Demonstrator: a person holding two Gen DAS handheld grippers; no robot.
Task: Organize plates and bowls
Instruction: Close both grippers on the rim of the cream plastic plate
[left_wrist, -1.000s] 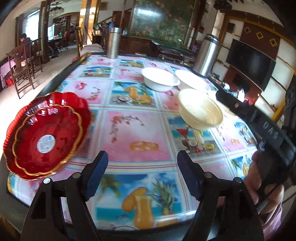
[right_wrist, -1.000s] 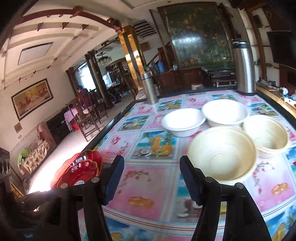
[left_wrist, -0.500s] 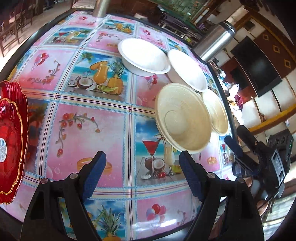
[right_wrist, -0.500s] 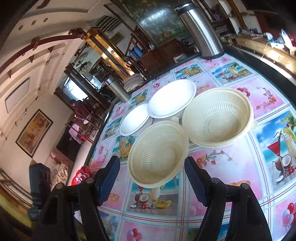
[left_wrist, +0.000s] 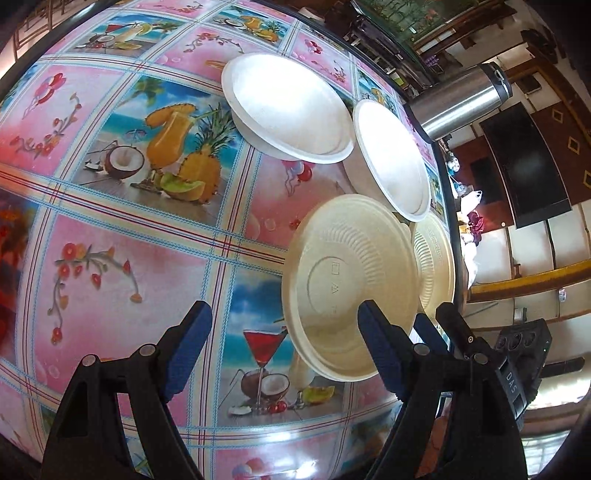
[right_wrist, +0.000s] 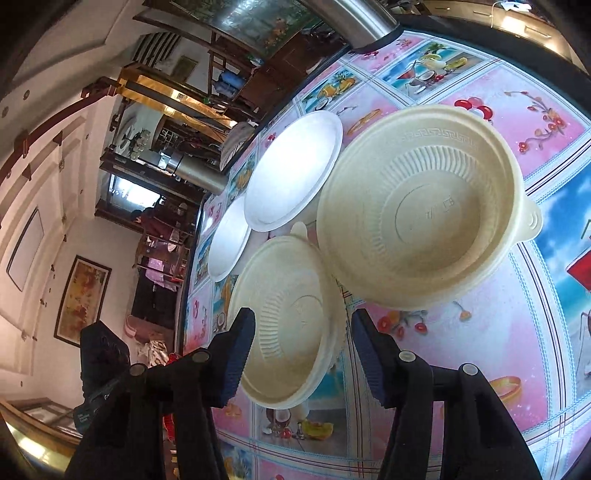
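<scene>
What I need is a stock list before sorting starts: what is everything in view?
cream ribbed bowls: two, cream, side by side on the near part of the table
white bowls: two, white, just beyond the cream ones
steel flasks: two, silver, one beside the white bowls, one at the far end
tablecloth: one, pink and blue with fruit-drink pictures, covering the table
television: one, black, on the wall beyond the table
left gripper: one, black with blue pads, open, beside the nearer cream bowl
right gripper: one, same colours, jaws just been closing, nearer cream bowl between them, no grip seen
</scene>
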